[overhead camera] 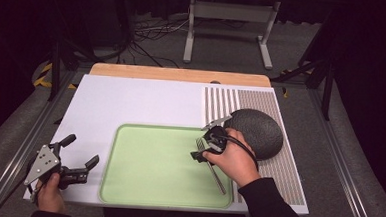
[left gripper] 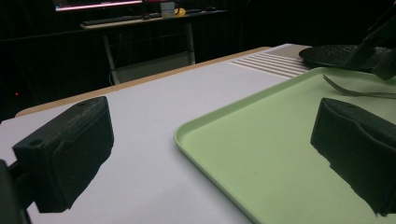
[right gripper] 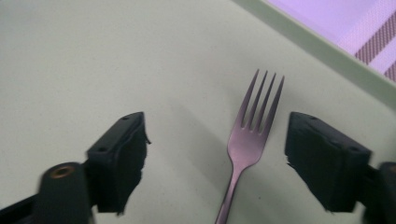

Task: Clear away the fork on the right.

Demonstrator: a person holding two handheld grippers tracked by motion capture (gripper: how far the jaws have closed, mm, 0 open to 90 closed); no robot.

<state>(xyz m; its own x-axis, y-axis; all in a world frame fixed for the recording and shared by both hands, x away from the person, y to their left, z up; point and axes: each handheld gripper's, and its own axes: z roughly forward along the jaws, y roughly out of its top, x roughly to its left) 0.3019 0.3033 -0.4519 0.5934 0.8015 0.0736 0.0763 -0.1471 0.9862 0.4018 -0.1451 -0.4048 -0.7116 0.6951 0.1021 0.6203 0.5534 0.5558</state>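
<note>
the slim metal fork (right gripper: 247,140) lies flat on the pale green plastic tray (overhead camera: 142,186), near its right edge. the right gripper (right gripper: 215,158) is spread wide around the fork, not touching it. the left gripper (overhead camera: 81,157) is released too, beside the tray's left rim.

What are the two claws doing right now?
Left claw: open, holding nothing, at the tray's left edge.
Right claw: open, fork lying between its jaws, ungripped.
</note>
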